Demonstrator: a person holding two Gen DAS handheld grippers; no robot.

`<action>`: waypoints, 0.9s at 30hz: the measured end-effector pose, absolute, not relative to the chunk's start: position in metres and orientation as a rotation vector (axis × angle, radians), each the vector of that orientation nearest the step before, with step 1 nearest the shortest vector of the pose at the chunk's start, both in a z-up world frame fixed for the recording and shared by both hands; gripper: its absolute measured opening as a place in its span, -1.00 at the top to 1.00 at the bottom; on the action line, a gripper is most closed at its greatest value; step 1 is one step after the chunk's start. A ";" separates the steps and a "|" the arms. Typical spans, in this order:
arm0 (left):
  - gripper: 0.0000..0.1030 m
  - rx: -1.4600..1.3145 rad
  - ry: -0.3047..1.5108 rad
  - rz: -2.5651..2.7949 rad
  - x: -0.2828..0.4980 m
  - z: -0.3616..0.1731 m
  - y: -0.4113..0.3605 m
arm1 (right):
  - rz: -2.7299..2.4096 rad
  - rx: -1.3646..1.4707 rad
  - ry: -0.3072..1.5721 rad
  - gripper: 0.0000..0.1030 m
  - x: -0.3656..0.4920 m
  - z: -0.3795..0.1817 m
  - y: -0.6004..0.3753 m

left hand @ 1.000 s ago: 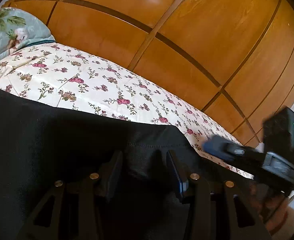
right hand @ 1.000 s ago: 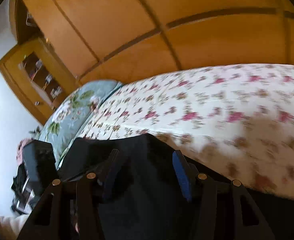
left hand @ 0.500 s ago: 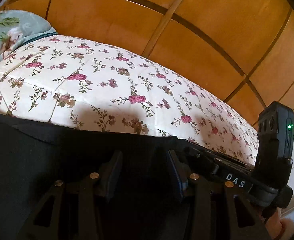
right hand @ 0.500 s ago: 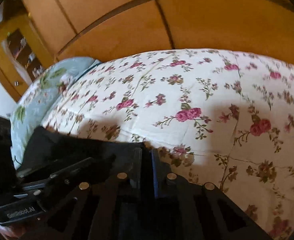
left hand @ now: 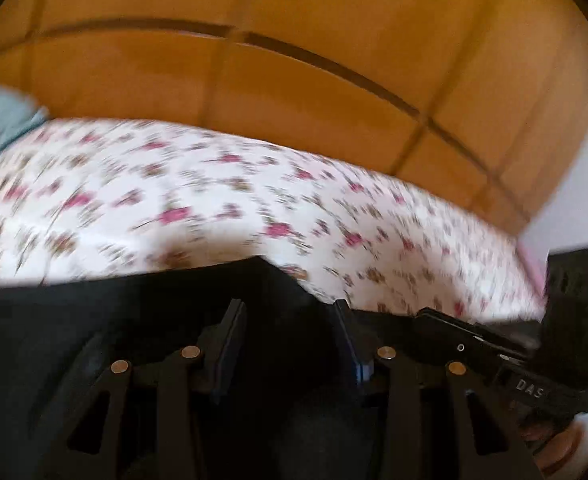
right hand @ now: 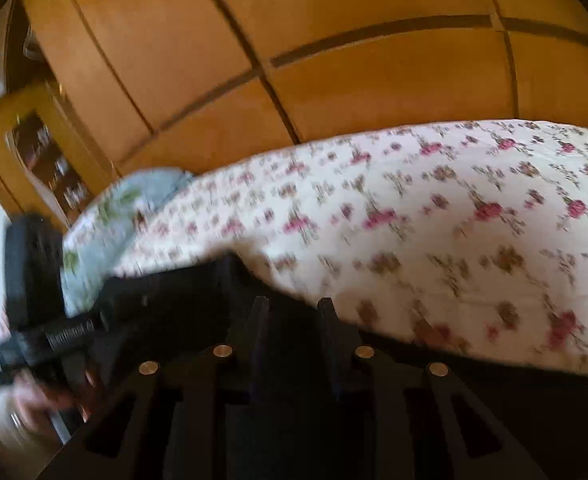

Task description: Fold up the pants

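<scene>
Black pants [left hand: 93, 340] lie on a floral bed sheet [left hand: 213, 200], and their far edge rises to a peak just beyond my left gripper [left hand: 287, 316]. Its jaws stand half apart with bunched black cloth filling the gap, and they look closed on it. The body of my right gripper [left hand: 514, 364] shows at the right edge, close beside. In the right wrist view the pants [right hand: 474, 392] fill the bottom. My right gripper [right hand: 291, 312] sits at their edge, jaws opening, with dark cloth between them. Both views are blurred.
A wooden wardrobe [left hand: 294, 80] stands behind the bed. A pale green pillow [right hand: 133, 200] lies at the bed's left end, with a glass-door cabinet [right hand: 41, 152] beyond it. A person's hand [right hand: 41, 396] holds the left gripper's handle.
The right gripper's jaws went from wide to nearly shut at the pants' edge, then parted somewhat. Both grippers moved and the views swung; the left jaws kept their gap with cloth between them.
</scene>
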State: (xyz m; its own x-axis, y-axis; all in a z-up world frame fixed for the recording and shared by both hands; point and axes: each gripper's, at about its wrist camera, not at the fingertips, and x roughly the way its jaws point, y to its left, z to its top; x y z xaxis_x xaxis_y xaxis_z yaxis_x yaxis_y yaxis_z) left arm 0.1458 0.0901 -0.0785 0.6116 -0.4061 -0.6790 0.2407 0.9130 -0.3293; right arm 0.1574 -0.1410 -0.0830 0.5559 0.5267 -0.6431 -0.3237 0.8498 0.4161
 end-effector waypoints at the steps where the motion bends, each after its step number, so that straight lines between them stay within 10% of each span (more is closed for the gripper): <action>1: 0.17 -0.151 0.852 -0.385 0.151 -0.084 0.079 | 0.498 0.246 0.852 0.56 0.155 -0.087 -0.144; 8: 0.73 -0.173 0.912 -0.305 0.182 -0.109 0.093 | 0.382 0.273 0.904 1.00 0.162 -0.113 -0.163; 21: 0.58 -0.209 0.896 -0.188 0.174 -0.099 0.103 | 0.407 0.403 0.850 1.00 0.158 -0.115 -0.184; 27: 0.37 -0.206 0.849 -0.188 0.136 -0.082 0.096 | 0.267 0.470 0.768 -0.08 0.115 -0.087 -0.214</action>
State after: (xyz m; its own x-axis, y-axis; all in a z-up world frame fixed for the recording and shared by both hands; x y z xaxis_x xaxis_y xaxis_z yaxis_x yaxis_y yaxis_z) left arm 0.1364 0.0956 -0.0823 0.6464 -0.2454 -0.7225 0.0819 0.9637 -0.2541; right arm 0.1148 -0.2143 -0.0874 0.6933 0.3971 -0.6014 -0.0619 0.8643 0.4992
